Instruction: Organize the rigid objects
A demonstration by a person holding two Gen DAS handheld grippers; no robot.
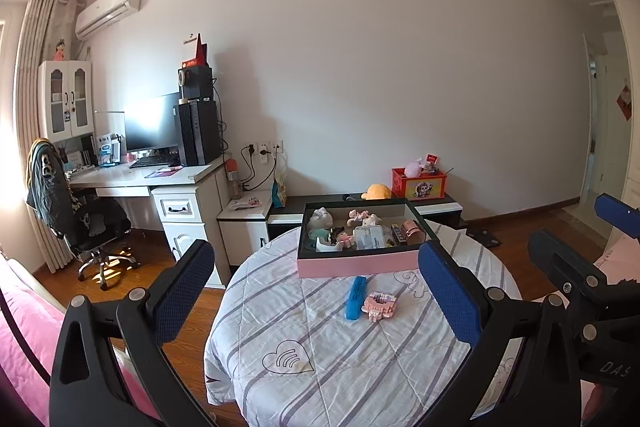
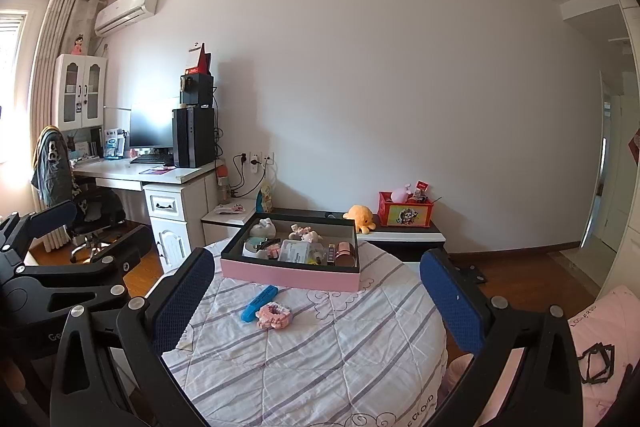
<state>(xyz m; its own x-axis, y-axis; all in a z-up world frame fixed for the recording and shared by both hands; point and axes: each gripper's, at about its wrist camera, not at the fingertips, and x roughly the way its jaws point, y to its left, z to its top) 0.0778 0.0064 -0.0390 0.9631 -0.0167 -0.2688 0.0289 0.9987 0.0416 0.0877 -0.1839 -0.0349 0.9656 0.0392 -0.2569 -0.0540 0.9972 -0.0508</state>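
Pink-sided box (image 1: pixel 358 264) on the striped cloth (image 1: pixel 320 347) already holds most items, while a blue bar (image 1: pixel 355 297) and pink block model (image 1: pixel 379 305) lie touching just before it. Both grippers, left gripper (image 1: pixel 316 297) and right gripper (image 2: pixel 318 301), hover spread and empty.

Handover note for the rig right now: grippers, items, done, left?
Left gripper: jaws open, empty, held above the table's near edge.
Right gripper: jaws open, empty, alongside it.
Pink box sits at the far side of the round table, already holding several small toys and items.
Still loose on the cloth in front of the box: blue bar and pink block model, touching each other.
Left: put both into the box.
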